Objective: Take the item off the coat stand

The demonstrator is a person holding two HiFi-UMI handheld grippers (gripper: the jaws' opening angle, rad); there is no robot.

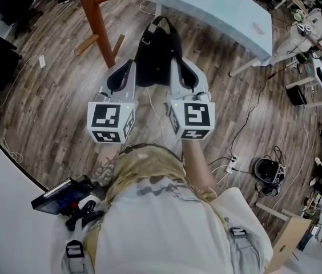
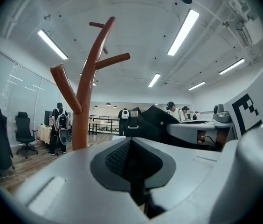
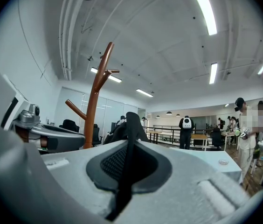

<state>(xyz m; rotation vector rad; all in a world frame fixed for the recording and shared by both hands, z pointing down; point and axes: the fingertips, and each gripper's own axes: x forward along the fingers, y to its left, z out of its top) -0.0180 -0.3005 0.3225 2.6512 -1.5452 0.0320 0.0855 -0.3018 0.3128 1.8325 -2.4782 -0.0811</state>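
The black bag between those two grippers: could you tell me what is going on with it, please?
A person holds a gripper in each hand, both pointing level in front of the body. The right gripper has its jaws shut on a strap of the black bag, which hangs between the two grippers. The left gripper sits beside the bag with its jaws together. The bag is clear of the wooden coat stand, whose visible branches are bare.

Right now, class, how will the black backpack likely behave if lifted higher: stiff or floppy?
Probably floppy: the black backpack hangs slumped. Its narrow strap, pinched between the fingers of the right gripper, might slip under load.
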